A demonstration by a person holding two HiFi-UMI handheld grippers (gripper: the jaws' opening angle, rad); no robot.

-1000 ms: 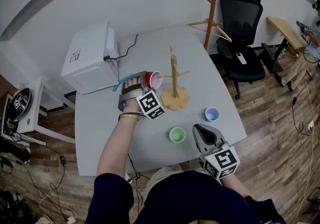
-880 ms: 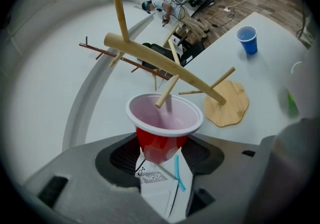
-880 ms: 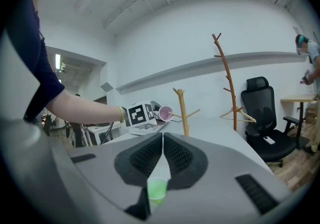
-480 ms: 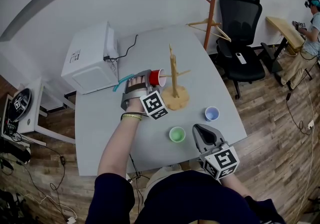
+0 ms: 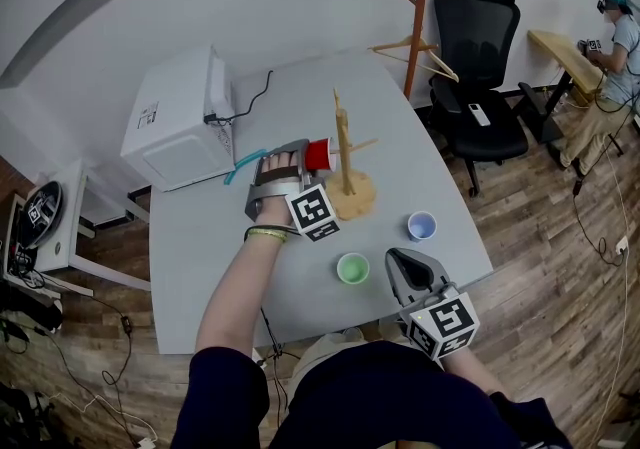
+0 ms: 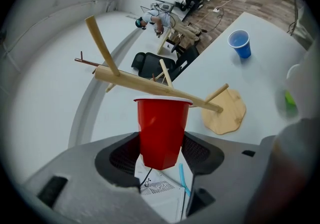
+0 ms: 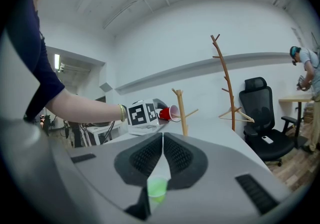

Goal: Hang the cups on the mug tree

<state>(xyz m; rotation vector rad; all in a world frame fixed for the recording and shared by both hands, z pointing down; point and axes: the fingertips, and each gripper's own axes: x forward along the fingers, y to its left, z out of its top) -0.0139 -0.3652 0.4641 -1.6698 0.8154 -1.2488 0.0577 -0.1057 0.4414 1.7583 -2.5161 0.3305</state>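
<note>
1. The red cup point(image 5: 318, 153) is clamped near its base in the left gripper point(image 6: 161, 153). It is held above the bench on its side, with its mouth turned toward the mug tree point(image 5: 343, 142).
2. The cup's rim is right at the tree's post; it may be touching, but neither view settles this.
3. There is one mug tree, of pale wood, with several pegs and a round base on the bench. No cup hangs on it.
4. There are three cups in all: the red one, a green cup point(image 5: 352, 268) and a blue cup point(image 5: 422, 226). The last two stand upright on the bench, apart from each other.
5. The right gripper point(image 5: 398, 260) has its jaws together and holds nothing, near the bench's front edge just beside the green cup.
6. The bench point(image 5: 220, 247) is plain grey and carries a white box point(image 5: 175, 122) with a cable at its far left.
7. Beyond it stand a black office chair point(image 5: 480, 87) and a wooden coat stand point(image 5: 415, 7) on a wood plank floor point(image 5: 560, 257).
</note>
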